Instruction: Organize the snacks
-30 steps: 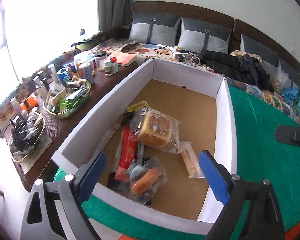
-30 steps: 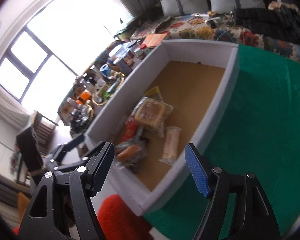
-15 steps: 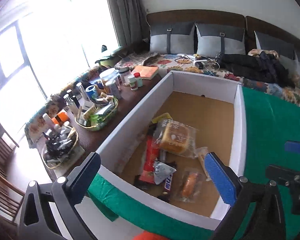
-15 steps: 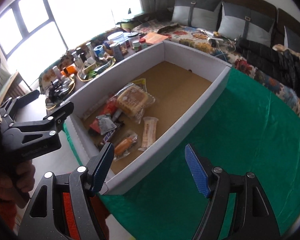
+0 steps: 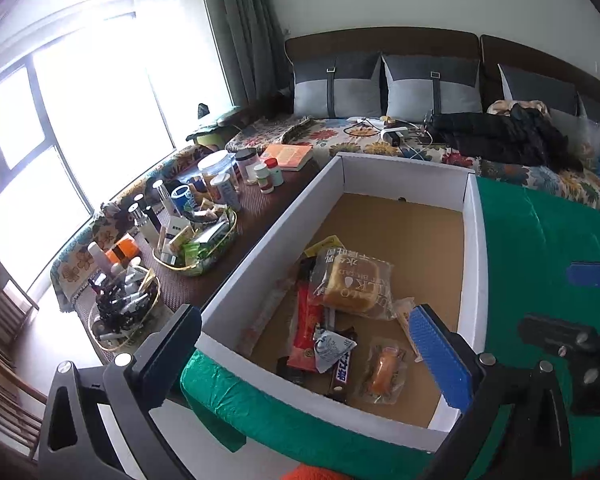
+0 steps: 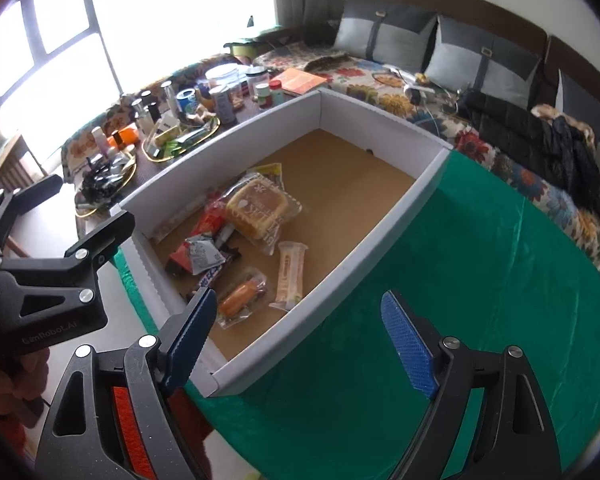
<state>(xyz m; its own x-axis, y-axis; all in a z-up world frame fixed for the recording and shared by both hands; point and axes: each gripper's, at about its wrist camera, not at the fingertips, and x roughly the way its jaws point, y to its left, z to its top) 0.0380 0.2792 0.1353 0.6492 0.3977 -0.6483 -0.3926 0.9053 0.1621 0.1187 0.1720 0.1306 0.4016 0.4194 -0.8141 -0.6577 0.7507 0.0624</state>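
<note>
Seen from the left wrist: left gripper (image 5: pixel 306 354) poised above the near end of a white cardboard box (image 5: pixel 268 240) with a brown floor, fingers (image 5: pixel 440 360) spread wide after just opening further, nothing between them. Lying in a loose heap at the box's near end, a wrapped milk bread (image 5: pixel 352 286), a red snack packet (image 5: pixel 308 332), a silver wrapper (image 5: pixel 334 346), a dark chocolate bar (image 5: pixel 342 376) and a clear-wrapped orange bun (image 5: pixel 382 370) (all down on the floor of the box, none lifted). Resting under the box, a green cloth (image 5: pixel 540 232) over the bench. Ranged along a dark side table to the left, a tray of small packets (image 5: pixel 198 244) and a cluster of jars (image 5: pixel 228 176). Intruding at the right edge, part of the right gripper (image 5: pixel 580 320).

Viewed from the right wrist: right gripper (image 6: pixel 296 344) held over the box's near right wall (image 6: pixel 340 276) and the green cloth (image 6: pixel 480 280), fingers (image 6: pixel 408 344) wide apart after just opening further, gripping nothing. Visible inside the box, milk bread (image 6: pixel 260 210), silver wrapper (image 6: pixel 202 254), orange bun (image 6: pixel 240 296) and, just beside the bun, a pale wrapped bar (image 6: pixel 290 272). Off to the left, outside the box, the left gripper (image 6: pixel 52 240), held in a person's hand (image 6: pixel 16 384). Beyond the box, a dark jacket (image 6: pixel 540 136) draped on a flower-patterned bed cover.
</note>
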